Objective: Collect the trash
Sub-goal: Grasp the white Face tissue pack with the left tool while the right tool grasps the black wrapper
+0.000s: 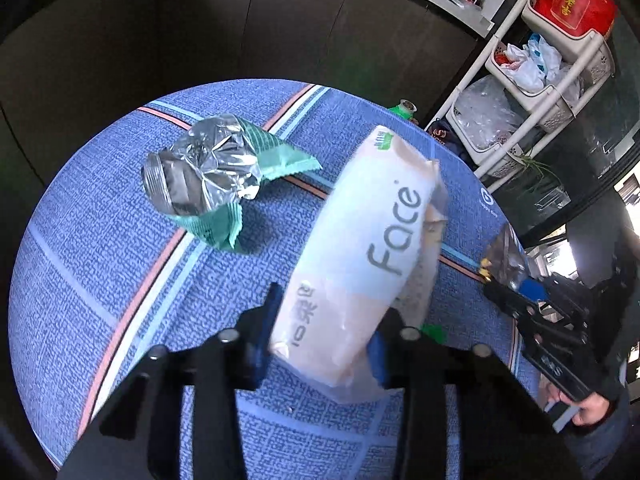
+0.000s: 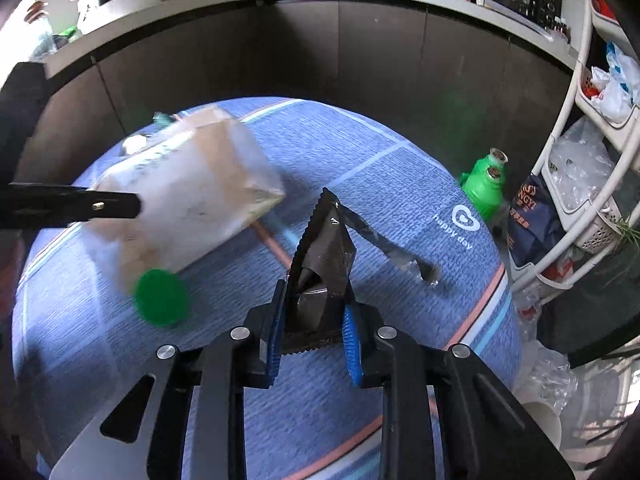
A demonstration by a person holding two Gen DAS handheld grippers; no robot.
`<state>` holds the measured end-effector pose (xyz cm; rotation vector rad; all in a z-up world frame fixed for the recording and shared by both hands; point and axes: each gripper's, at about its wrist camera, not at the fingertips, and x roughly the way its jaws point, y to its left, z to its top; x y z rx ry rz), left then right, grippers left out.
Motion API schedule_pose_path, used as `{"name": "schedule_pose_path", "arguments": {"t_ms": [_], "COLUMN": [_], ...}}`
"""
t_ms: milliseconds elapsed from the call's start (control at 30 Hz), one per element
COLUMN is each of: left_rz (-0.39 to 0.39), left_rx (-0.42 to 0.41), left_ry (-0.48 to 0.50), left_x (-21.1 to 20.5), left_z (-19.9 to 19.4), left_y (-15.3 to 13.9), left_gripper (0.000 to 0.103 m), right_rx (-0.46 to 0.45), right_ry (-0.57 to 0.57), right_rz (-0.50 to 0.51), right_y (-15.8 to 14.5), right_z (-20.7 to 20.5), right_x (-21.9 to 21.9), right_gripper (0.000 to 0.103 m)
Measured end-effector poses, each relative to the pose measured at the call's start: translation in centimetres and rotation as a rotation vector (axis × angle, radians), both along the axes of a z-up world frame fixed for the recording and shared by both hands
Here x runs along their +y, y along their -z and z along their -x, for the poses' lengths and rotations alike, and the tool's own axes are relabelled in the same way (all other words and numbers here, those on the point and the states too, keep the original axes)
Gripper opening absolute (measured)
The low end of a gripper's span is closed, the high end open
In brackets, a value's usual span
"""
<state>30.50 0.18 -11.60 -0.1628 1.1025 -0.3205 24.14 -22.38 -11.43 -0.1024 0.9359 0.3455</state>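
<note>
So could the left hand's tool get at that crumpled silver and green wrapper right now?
Probably not yet. The left gripper has its fingers closed on the tissue pack, so it is full. The path to the silver and green wrapper across the tablecloth looks clear.

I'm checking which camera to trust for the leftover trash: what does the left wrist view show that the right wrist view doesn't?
Left wrist only: the crumpled green and silver wrapper lying on the cloth, and the "Face" print on the tissue pack.

Right wrist only: the green cap, a foil strip and two green bottles past the table edge.

Both: the blue cloth, the tissue pack in the left tongs, the dark wrapper in the right tongs, and the white rack.
</note>
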Motion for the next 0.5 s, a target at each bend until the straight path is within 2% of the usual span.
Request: {"name": "schedule_pose_path", "arguments": {"t_ms": [167, 400, 500], "left_rz": [0.002, 0.005, 0.033], "left_rx": [-0.039, -0.138, -0.180], "left_ry": [-0.017, -0.082, -0.077], "left_x": [-0.3, 0.3, 0.1], "left_z": [1.6, 5.8, 8.5], "left_y": [-1.1, -5.1, -7.2], "left_gripper": [0.017, 0.014, 0.014], "right_rx": [-0.030, -0.070, -0.087], "right_ry": [-0.003, 0.024, 0.040], "right_rz": [-0.073, -0.159, -0.183], "right_y": [-1.6, -3.9, -4.9], "right_z": [3.4, 7.8, 9.6], "right_x": [0.3, -0.3, -0.9], "right_gripper": [0.023, 0.023, 0.023]}}
